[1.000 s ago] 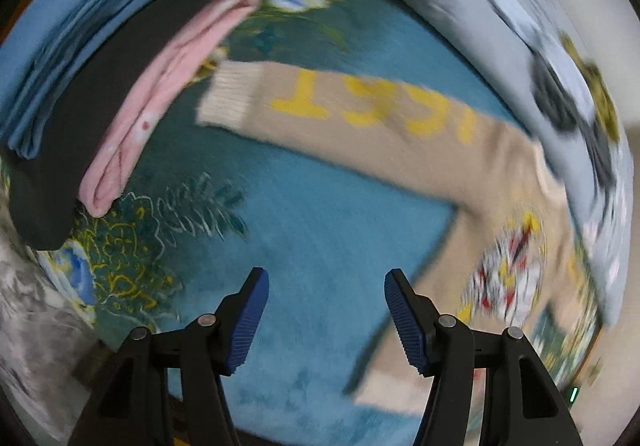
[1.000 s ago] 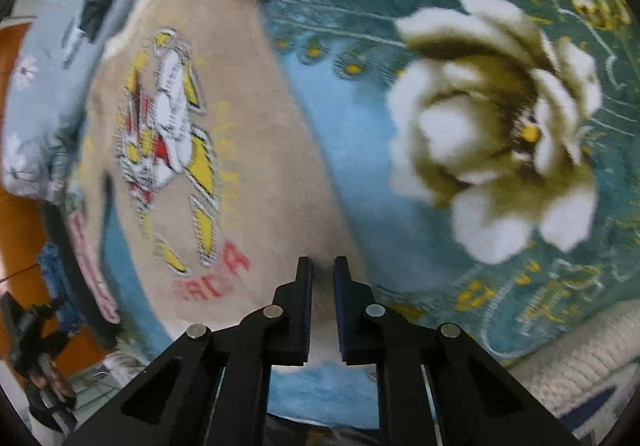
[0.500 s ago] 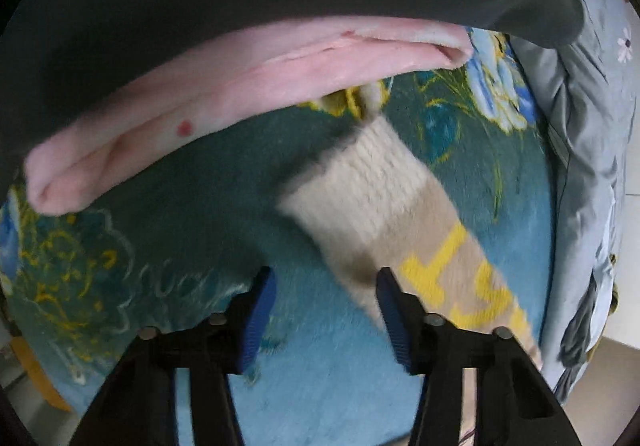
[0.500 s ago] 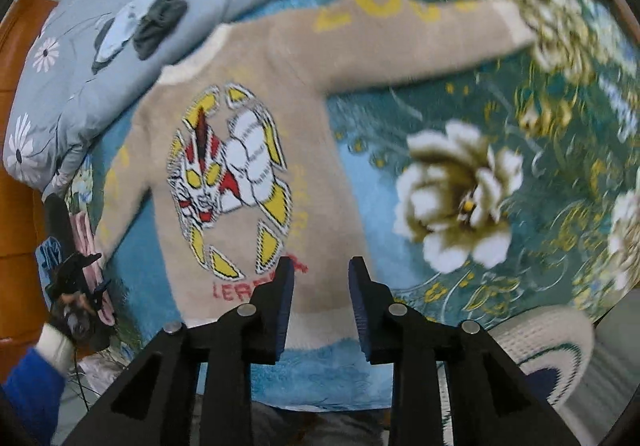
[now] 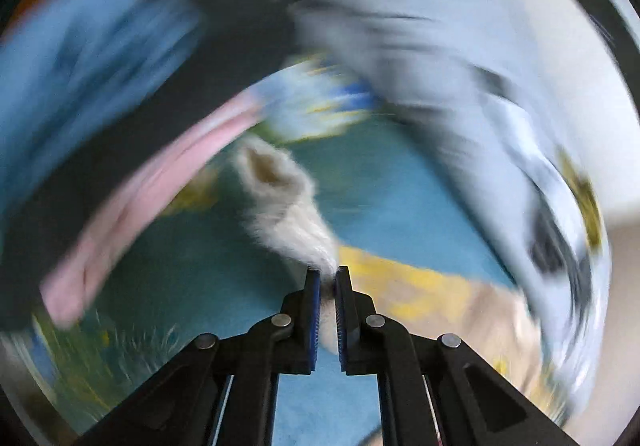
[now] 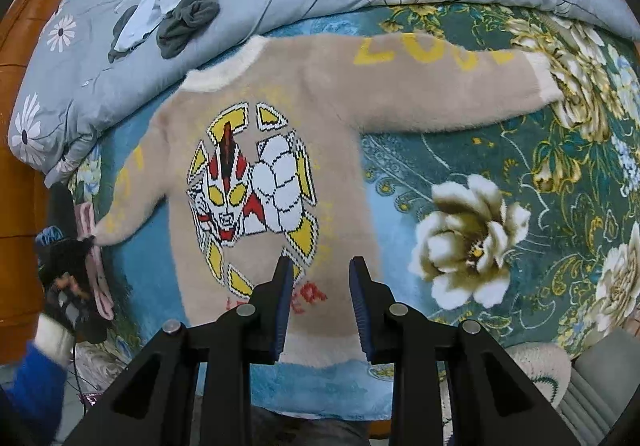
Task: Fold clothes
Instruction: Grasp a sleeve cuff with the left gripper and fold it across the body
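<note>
Sweater (image 6: pixel 256 150) flat on blanket (image 6: pixel 500 150); cuff (image 5: pixel 280 202) in left hand-held gripper (image 5: pixel 328 280).

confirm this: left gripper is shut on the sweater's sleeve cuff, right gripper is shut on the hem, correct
Not quite. The right gripper is open, hovering over the sweater near the hem, as the right wrist view shows. The left gripper is indeed shut on the sleeve cuff.

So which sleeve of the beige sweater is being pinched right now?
The short-looking sleeve beside the pink garment; the left tool grips its cuff. The long yellow-lettered sleeve lies free.
</note>
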Demonstrator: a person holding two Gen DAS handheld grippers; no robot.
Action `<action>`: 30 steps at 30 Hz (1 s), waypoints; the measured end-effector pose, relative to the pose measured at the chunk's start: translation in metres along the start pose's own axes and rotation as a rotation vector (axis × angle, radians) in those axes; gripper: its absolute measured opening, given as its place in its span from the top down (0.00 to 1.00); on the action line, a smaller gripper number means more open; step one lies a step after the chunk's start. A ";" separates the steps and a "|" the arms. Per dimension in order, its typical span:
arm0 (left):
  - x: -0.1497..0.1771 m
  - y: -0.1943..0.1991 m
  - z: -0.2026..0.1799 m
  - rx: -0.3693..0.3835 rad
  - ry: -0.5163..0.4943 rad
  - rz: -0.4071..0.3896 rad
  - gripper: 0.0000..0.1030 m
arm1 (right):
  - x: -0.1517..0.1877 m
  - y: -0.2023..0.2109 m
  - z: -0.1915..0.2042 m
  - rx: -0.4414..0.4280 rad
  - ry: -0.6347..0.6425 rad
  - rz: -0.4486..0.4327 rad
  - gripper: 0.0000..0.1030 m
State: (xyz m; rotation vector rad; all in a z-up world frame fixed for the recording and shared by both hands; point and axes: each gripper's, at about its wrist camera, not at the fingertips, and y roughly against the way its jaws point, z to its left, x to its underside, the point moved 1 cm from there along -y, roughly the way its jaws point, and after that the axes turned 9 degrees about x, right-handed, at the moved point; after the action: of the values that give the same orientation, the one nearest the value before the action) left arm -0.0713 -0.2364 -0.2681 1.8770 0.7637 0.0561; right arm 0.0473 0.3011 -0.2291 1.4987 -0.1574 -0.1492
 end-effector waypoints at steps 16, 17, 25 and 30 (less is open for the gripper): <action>0.147 -0.073 -0.333 0.321 -0.719 0.333 0.93 | -0.013 -0.037 -0.087 -0.132 -0.225 -0.008 0.71; 0.159 -0.084 -0.347 0.320 -0.743 0.363 0.93 | -0.013 -0.040 -0.094 -0.135 -0.244 -0.006 0.71; 0.235 -0.157 -0.375 0.177 -0.915 0.559 0.93 | -0.011 -0.064 -0.146 -0.165 -0.381 -0.002 0.71; 0.258 -0.184 -0.367 0.093 -0.968 0.644 0.91 | -0.018 -0.077 -0.169 -0.189 -0.439 -0.016 0.71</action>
State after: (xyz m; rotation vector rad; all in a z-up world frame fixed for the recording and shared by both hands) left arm -0.0922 0.2424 -0.3398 1.8666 -0.5049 -0.4572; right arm 0.0622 0.4648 -0.3171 1.2620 -0.4711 -0.4933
